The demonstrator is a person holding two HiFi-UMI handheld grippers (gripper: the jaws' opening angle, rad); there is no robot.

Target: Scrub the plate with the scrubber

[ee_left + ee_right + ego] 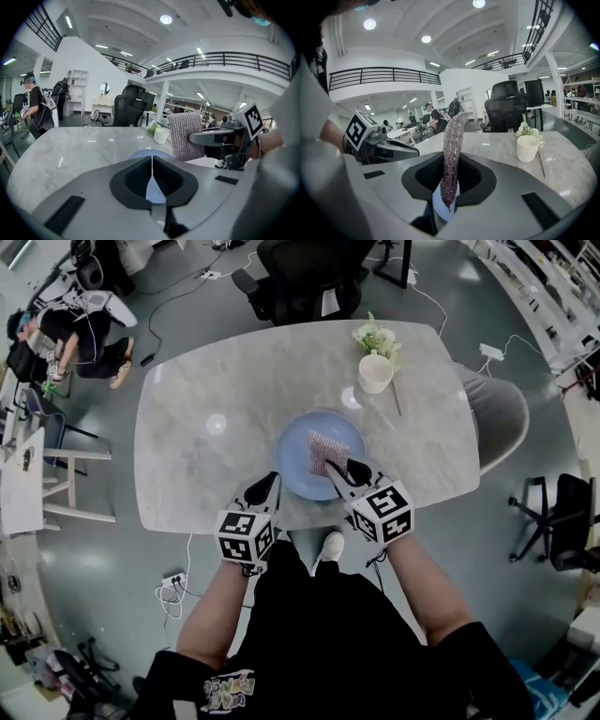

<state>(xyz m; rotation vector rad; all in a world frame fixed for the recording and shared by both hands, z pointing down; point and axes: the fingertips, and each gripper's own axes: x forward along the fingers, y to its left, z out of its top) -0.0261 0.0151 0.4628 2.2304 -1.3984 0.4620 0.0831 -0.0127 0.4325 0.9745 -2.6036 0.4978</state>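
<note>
Your right hand-held gripper point(342, 470) pinches the scrubber point(324, 452) by its near edge, over the blue plate point(292, 467) near the worktop's point(206, 427) near edge. The scrubber looks soft and floppy, and the plate probably slides. Your left hand-held gripper point(272, 484) is clenched on nothing.

My pale blue round plate point(298, 474) shows against the white marble table point(206, 427) with faint grey veining. The sparkly pink-purple mesh scrubber point(324, 453) glints silver. My grey left gripper point(272, 480) and grey right gripper point(336, 469) carry black-and-white square-patterned cubes. The cream ceramic cup point(375, 374) has white-and-green flowers point(375, 337).
</note>
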